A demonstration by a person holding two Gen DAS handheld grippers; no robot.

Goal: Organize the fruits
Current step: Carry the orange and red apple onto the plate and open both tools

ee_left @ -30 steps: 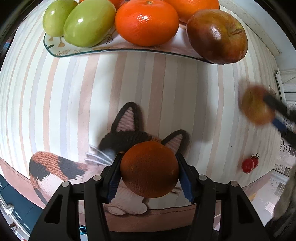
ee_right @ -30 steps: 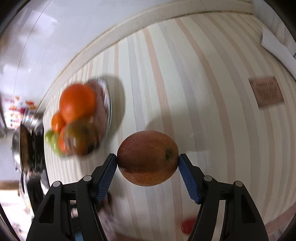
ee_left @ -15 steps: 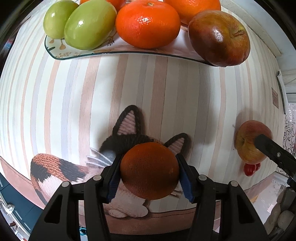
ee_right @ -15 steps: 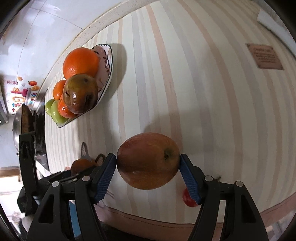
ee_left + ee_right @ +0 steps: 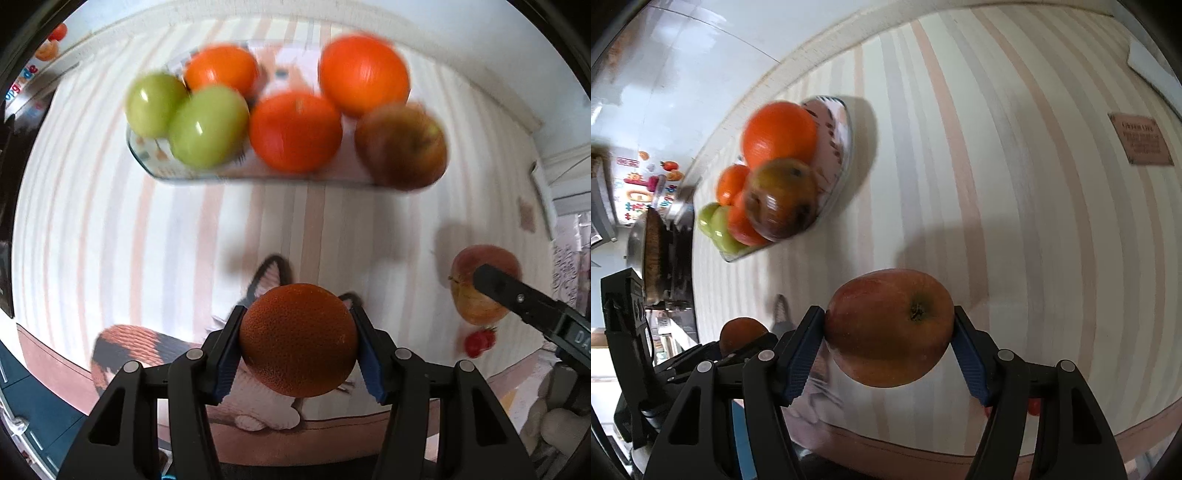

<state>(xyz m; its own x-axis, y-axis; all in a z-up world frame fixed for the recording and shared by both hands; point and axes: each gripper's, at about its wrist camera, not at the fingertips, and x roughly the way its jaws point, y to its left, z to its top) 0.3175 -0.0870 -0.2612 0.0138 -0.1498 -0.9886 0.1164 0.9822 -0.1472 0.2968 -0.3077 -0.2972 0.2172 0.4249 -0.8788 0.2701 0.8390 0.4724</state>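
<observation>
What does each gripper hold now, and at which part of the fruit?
The left gripper holds an orange, its fingers pressing its two opposite sides. The right gripper holds a red apple likewise, by its sides, its stem end facing the camera.

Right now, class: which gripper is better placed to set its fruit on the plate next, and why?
Probably the left gripper: its orange points straight at the plate. The right gripper, holding an apple, has the plate off to its left.

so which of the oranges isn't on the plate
The darker orange clamped in the left gripper, over the cat picture. The three bright oranges all sit on the plate with the green fruit.
</observation>
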